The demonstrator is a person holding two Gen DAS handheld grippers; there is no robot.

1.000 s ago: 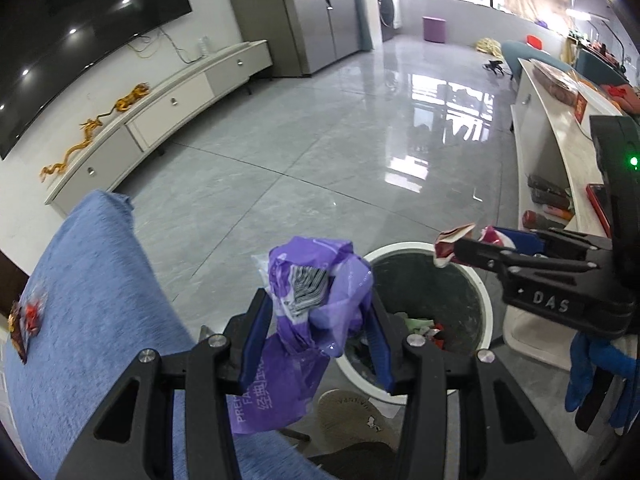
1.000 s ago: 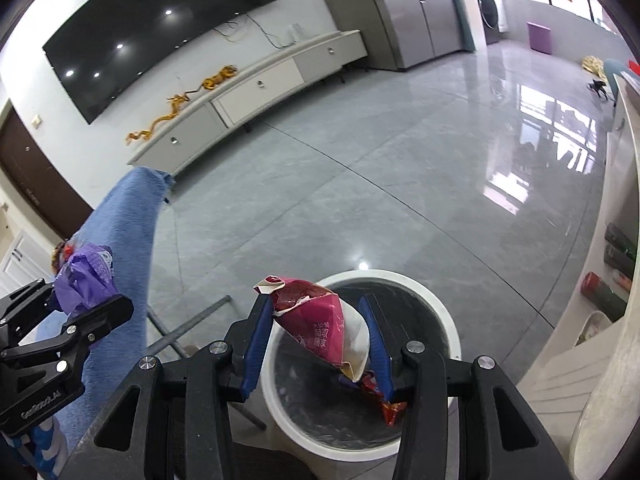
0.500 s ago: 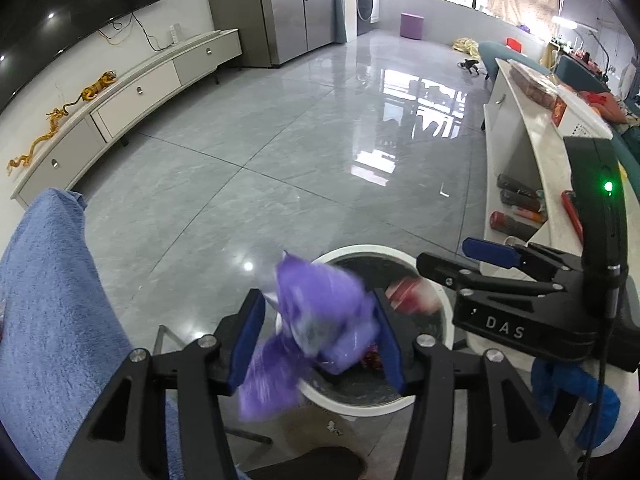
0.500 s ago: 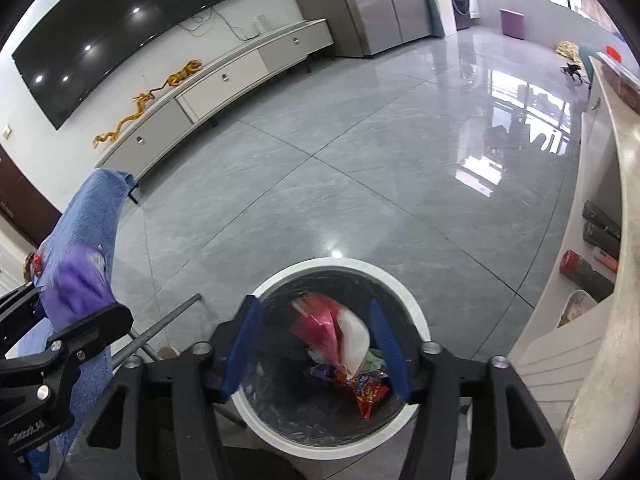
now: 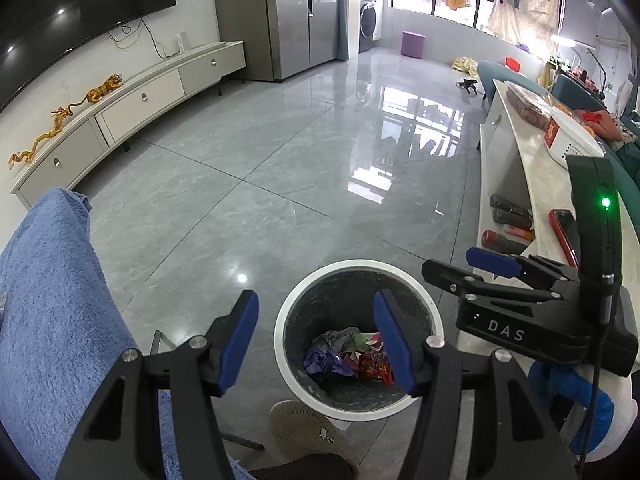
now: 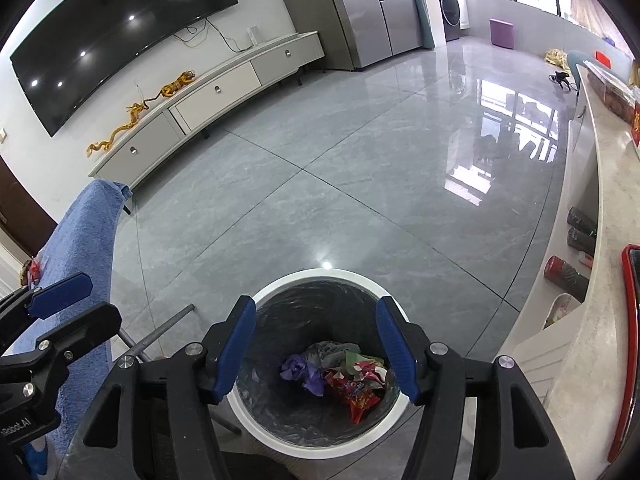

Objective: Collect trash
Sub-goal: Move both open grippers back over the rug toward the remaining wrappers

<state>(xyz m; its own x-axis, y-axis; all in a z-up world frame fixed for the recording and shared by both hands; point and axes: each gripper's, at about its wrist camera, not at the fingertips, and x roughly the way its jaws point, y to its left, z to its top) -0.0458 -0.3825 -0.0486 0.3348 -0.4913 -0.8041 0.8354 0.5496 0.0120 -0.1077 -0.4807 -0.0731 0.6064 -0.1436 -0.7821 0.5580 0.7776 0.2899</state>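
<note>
- Low in both frames, the left gripper (image 5: 316, 340) and right gripper (image 6: 316, 352) hang released, fingers empty, over the white-rimmed round bin (image 6: 280, 436).
- Purple and red crumpled wrappers (image 6: 336, 376) lie inside; drop looks done, so next means finding more trash.

occlusions noted
left gripper (image 5: 316, 336) finger hides part of the trash (image 5: 348, 354); slipper (image 5: 308, 436) cut off below.

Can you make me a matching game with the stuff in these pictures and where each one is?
Things:
1. crumpled purple plastic bag
2. golden dragon figurine
3. fuzzy blue cloth
4. beige slipper

Places:
A. on the long white TV cabinet
B. on the floor in front of the bin
C. inside the round white trash bin
D. draped at the left

Pairs: 1-C, 2-A, 3-D, 4-B
</note>
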